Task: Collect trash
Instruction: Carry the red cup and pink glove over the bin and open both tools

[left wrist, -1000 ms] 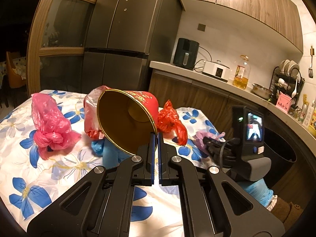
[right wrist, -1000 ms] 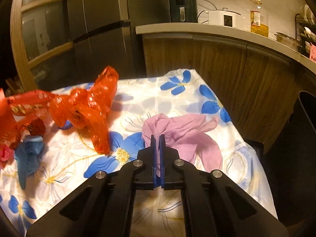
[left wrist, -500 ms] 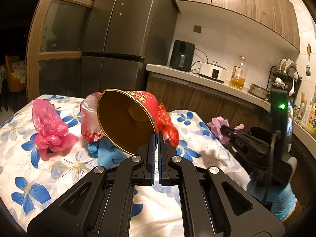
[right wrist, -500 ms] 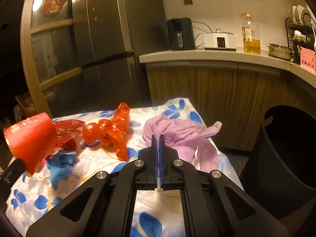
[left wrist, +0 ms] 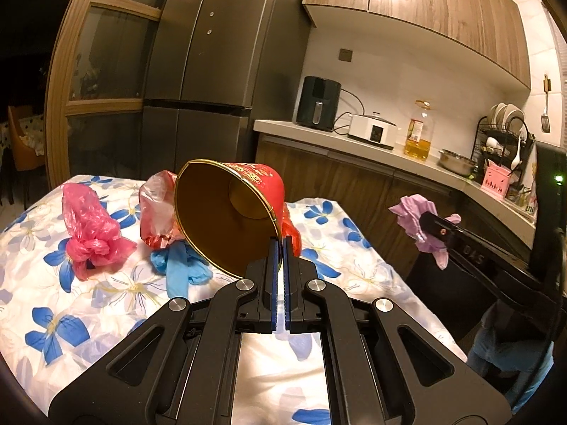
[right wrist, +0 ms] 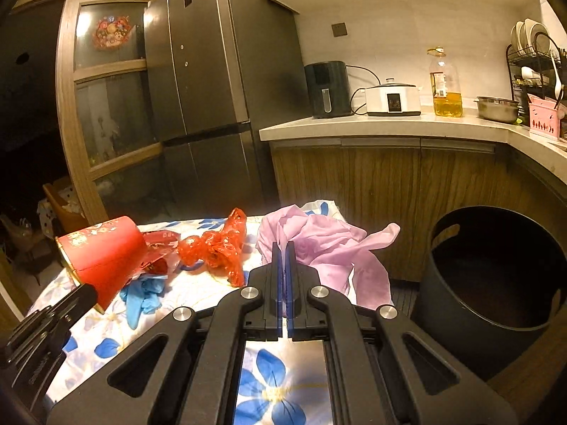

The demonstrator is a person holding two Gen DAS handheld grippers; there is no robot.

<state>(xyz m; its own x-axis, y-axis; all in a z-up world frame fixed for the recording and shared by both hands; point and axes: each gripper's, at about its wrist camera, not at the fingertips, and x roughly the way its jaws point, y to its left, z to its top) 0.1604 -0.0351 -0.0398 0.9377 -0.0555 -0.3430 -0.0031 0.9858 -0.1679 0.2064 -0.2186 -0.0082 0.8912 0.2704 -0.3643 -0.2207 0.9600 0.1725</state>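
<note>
My left gripper [left wrist: 280, 244] is shut on the rim of a red paper cup [left wrist: 226, 209] with a gold inside, held tilted above the flowered table [left wrist: 71, 318]. The cup also shows in the right wrist view [right wrist: 102, 251]. My right gripper [right wrist: 282, 248] is shut on a crumpled purple plastic bag [right wrist: 326, 244], lifted beside the table's right edge; the bag also shows in the left wrist view [left wrist: 416, 212]. A dark round bin [right wrist: 496, 272] stands open on the floor to the right. A pink bag [left wrist: 90, 230], a blue glove [left wrist: 180, 265] and an orange-red bag [right wrist: 219, 248] lie on the table.
A clear-red wrapper [left wrist: 157, 212] lies behind the cup. A wooden counter [right wrist: 389, 131] with an air fryer [right wrist: 327, 88], a cooker and an oil bottle [right wrist: 444, 85] runs behind. A tall grey fridge [left wrist: 212, 71] stands at the back. A dish rack [left wrist: 503, 141] is at far right.
Both grippers have risen. The right one lifted the purple bag off the table and carried it rightward, toward the bin. The cup stays held in the left gripper.
</note>
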